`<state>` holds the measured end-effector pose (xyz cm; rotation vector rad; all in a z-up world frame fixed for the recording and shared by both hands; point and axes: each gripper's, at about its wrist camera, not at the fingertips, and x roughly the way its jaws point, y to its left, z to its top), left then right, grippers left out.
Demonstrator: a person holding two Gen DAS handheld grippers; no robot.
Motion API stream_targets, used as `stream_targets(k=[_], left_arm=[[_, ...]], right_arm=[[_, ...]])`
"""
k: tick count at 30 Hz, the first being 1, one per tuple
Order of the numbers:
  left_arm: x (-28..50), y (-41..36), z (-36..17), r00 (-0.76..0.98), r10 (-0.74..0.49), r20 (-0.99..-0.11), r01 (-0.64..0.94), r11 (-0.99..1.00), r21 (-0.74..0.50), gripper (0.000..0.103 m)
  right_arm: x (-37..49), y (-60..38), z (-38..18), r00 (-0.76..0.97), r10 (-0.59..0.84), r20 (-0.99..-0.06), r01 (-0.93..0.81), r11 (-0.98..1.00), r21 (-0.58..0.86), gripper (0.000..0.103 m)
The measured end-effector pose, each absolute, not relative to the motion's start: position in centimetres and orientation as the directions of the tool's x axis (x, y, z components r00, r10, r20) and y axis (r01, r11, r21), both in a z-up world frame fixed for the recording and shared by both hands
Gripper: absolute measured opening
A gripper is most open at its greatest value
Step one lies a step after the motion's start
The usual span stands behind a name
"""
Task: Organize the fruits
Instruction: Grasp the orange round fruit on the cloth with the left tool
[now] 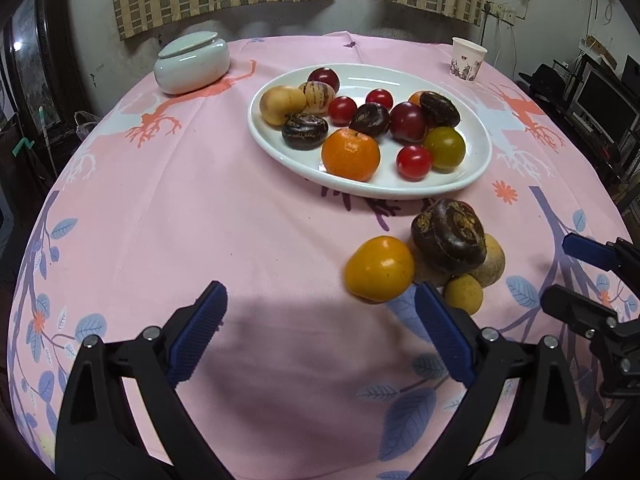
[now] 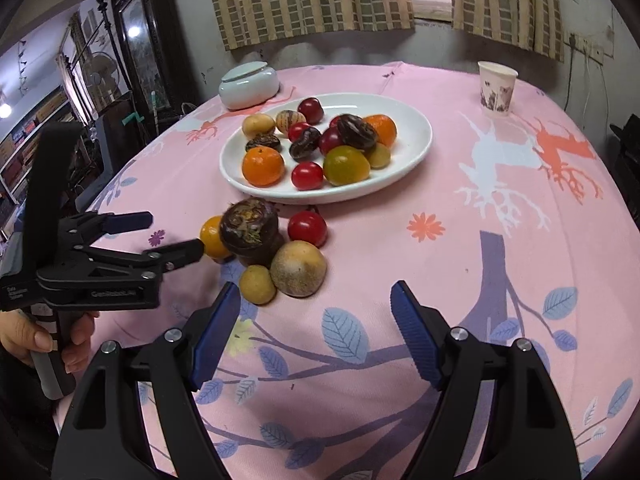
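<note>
A white oval plate (image 1: 280, 152) (image 2: 416, 148) holds several fruits: oranges, red tomatoes, dark brown ones. In front of it a small heap lies on the pink cloth. It has a dark brown fruit (image 1: 450, 236) (image 2: 248, 226) on top, an orange-yellow fruit (image 1: 380, 268) (image 2: 212, 238), a tan fruit (image 1: 494, 268) (image 2: 298, 268) and a small yellow fruit (image 1: 464, 294) (image 2: 258, 284). A red tomato (image 2: 307, 229) lies just behind. My left gripper (image 1: 320, 300) (image 2: 176, 232) is open, its right finger beside the orange-yellow fruit. My right gripper (image 2: 316, 296) (image 1: 568, 276) is open and empty, just short of the heap.
A pale lidded jar (image 1: 192, 64) (image 2: 248, 84) stands at the back left and a paper cup (image 1: 468, 60) (image 2: 496, 88) at the back right. A person's hand (image 2: 24, 336) grips the left gripper's handle. Furniture crowds the table's left and right sides.
</note>
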<state>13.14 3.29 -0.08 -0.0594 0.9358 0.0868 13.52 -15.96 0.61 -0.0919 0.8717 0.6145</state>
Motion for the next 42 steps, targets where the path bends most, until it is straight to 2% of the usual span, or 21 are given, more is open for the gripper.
stream_targets(k=[10,16,20,23,27,29,30,31,42], left_arm=[[13.8,2.3,-2.1,0.563,0.074,-0.823,-0.05,0.997,0.055,0.096],[14.1,2.1,-2.4,0.55,0.077,-0.831,-0.056,0.997,0.055,0.096],[14.6,1.0,-2.3,0.53,0.133,-0.837,-0.024,0.99,0.142,0.096],[15.2,0.3,-2.2,0.533,0.127,-0.837,0.01,0.988,0.157,0.095],[15.9,0.3,-2.3,0.546,0.071,-0.835,0.033,0.994,0.105,0.087],[16.1,0.7,-2.6,0.543,0.019,-0.84,0.045,0.998,0.051,0.069],[16.2,0.8,-2.8,0.533,-0.027,-0.846,0.063,0.998,0.008,0.053],[16.0,1.0,-2.7,0.545,-0.04,-0.838,0.062,0.998,-0.007,0.041],[13.9,1.5,-1.2,0.563,-0.061,-0.824,0.076,0.997,-0.022,0.041]], right_arm=[[13.4,-15.8,0.0,0.462,0.488,-0.741,-0.56,0.808,0.182,0.078],[13.6,-15.5,-0.8,0.433,0.487,-0.759,-0.563,0.803,0.195,0.078],[13.5,-15.5,-0.9,0.425,0.491,-0.76,-0.568,0.799,0.199,0.078],[13.2,-15.6,-0.7,0.422,0.498,-0.757,-0.573,0.794,0.203,0.078],[13.0,-15.6,-0.6,0.423,0.496,-0.758,-0.577,0.793,0.197,0.078],[13.0,-15.5,-0.7,0.422,0.493,-0.761,-0.576,0.794,0.194,0.078],[13.0,-15.5,-0.7,0.421,0.491,-0.763,-0.576,0.794,0.193,0.078],[13.0,-15.5,-0.8,0.418,0.492,-0.764,-0.576,0.794,0.195,0.078],[13.1,-14.9,-1.7,0.398,0.48,-0.782,-0.59,0.786,0.183,0.078]])
